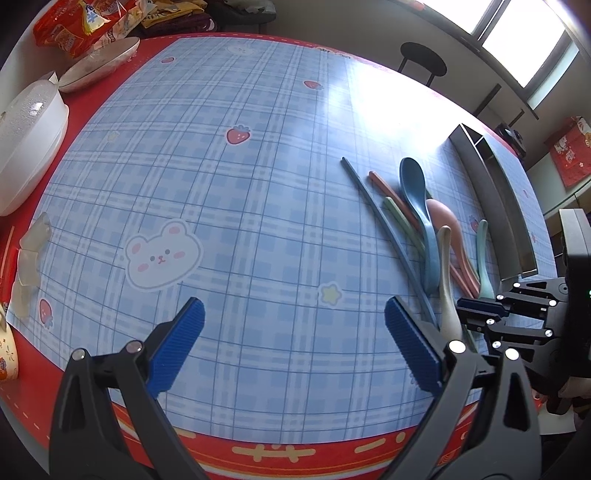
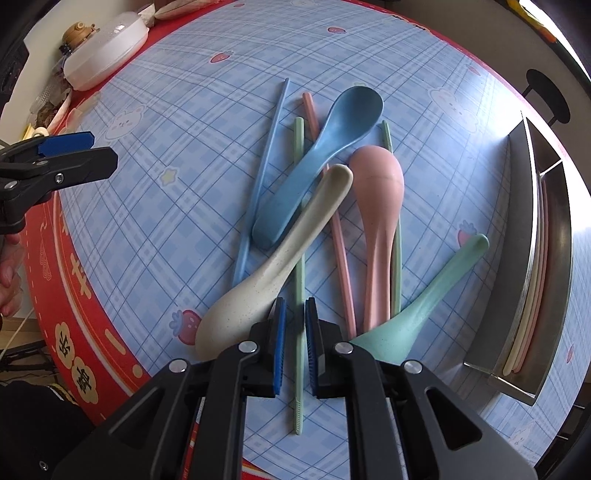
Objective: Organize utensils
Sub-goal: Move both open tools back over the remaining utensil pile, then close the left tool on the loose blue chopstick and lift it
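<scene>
Green chopstick point(image 2: 298, 280) pinched in right gripper point(image 2: 295, 332), long axis running fwd between pads.
Left gripper point(image 1: 295, 343) spread, empty, further off; steel tray point(image 2: 517, 258) to right.

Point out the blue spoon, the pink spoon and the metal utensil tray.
blue spoon point(image 2: 354, 110): right wrist view, middle of its bowl.
pink spoon point(image 2: 376, 177): right wrist view, back of its bowl.
metal utensil tray point(image 2: 517, 236): right wrist view, its near side wall.

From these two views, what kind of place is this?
Probably a home dining or kitchen table. A patterned tablecloth with strawberries and bunnies covers it, snack bags and a covered white dish sit at the edge, and plastic spoons and chopsticks lie beside a steel tray.
</scene>
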Demonstrator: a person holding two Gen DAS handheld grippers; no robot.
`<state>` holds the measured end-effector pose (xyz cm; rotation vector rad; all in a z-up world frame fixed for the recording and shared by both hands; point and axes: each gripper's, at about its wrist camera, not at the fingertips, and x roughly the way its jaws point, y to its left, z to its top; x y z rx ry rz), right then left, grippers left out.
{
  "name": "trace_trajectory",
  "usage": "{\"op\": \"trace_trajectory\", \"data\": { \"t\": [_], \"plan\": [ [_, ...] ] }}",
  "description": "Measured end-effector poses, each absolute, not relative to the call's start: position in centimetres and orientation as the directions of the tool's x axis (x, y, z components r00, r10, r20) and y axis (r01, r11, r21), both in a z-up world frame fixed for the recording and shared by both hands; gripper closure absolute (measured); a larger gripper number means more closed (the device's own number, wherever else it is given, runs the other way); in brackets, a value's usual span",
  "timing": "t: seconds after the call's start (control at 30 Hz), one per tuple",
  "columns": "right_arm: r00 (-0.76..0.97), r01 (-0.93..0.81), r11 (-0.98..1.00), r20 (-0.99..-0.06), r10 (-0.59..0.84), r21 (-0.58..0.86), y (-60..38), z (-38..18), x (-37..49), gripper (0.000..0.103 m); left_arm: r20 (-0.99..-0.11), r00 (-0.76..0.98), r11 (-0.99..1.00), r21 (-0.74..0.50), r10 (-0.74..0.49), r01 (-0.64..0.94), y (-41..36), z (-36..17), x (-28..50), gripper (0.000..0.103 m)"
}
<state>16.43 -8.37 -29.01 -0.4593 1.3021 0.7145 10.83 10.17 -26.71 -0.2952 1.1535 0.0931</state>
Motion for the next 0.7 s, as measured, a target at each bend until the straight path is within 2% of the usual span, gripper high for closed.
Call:
{"op": "trace_trajectory", "data": {
  "t": [0.13, 0.2, 0.27, 0.3, 0.37, 0.43, 0.6, 0.7],
  "plan": [
    [0.1, -0.669, 0.733, -0.962, 0.252, 0.123, -8.1, -29.2, 17.4, 0.092, -0.911, 0.402, 0.956, -0.194, -0.092, -0.219, 9.9, -27.0, 11.3, 0.009],
    [0.114, -0.68, 0.727, -0.965, 0.238, 0.099, -7.6, -29.2, 17.4, 0.094, -0.91, 0.401, 0.954, -0.209, -0.109, -0.215, 9.6, -27.1, 11.8, 0.017],
    [0.128, -0.689, 0.72, -0.967, 0.223, 0.075, -7.4, -29.2, 17.2, 0.097, -0.91, 0.395, 0.953, -0.219, -0.122, -0.211, 9.2, -27.3, 12.7, 0.029],
    [0.127, -0.686, 0.723, -0.966, 0.225, 0.078, -7.5, -29.2, 17.1, 0.097, -0.91, 0.394, 0.952, -0.223, -0.127, -0.209, 8.9, -27.4, 13.1, 0.03],
    [0.12, -0.672, 0.735, -0.964, 0.236, 0.096, -7.9, -29.2, 17.1, 0.097, -0.907, 0.396, 0.951, -0.238, -0.145, -0.198, 8.2, -27.6, 14.0, 0.043],
    [0.116, -0.665, 0.739, -0.962, 0.246, 0.109, -8.4, -29.2, 17.1, 0.097, -0.908, 0.388, 0.951, -0.245, -0.158, -0.187, 7.5, -27.9, 15.1, 0.049],
    [0.108, -0.658, 0.741, -0.956, 0.271, 0.135, -10.0, -29.1, 17.0, 0.097, -0.913, 0.373, 0.96, -0.235, -0.165, -0.151, 5.4, -28.7, 17.6, 0.047],
    [0.101, -0.654, 0.74, -0.952, 0.29, 0.156, -10.7, -29.1, 17.0, 0.097, -0.92, 0.371, 0.979, -0.174, -0.122, -0.109, 4.2, -29.0, 18.5, 0.04]
  ]
}}
